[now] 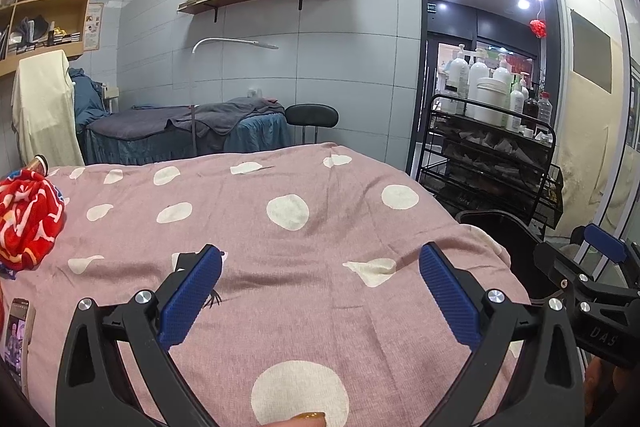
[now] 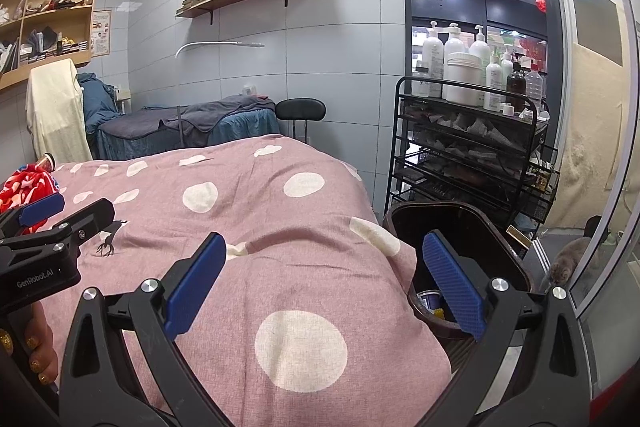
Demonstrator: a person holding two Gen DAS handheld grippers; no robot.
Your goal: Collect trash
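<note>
Both grippers hang over the pink polka-dot blanket (image 1: 304,267) with nothing in them: left gripper (image 1: 320,295) has its blue pads wide apart, and so does the right gripper (image 2: 322,285). The dark trash bin (image 2: 472,223) sits just off the blanket's right edge, with a small cup (image 2: 429,298) and some yellow scraps inside. A red patterned cloth (image 1: 28,219) lies bunched at the blanket's far left.

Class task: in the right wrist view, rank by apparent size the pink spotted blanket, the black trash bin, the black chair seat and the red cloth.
1. pink spotted blanket
2. black trash bin
3. and 4. unsure: the red cloth and the black chair seat look alike, and the cloth is partly hidden.
</note>
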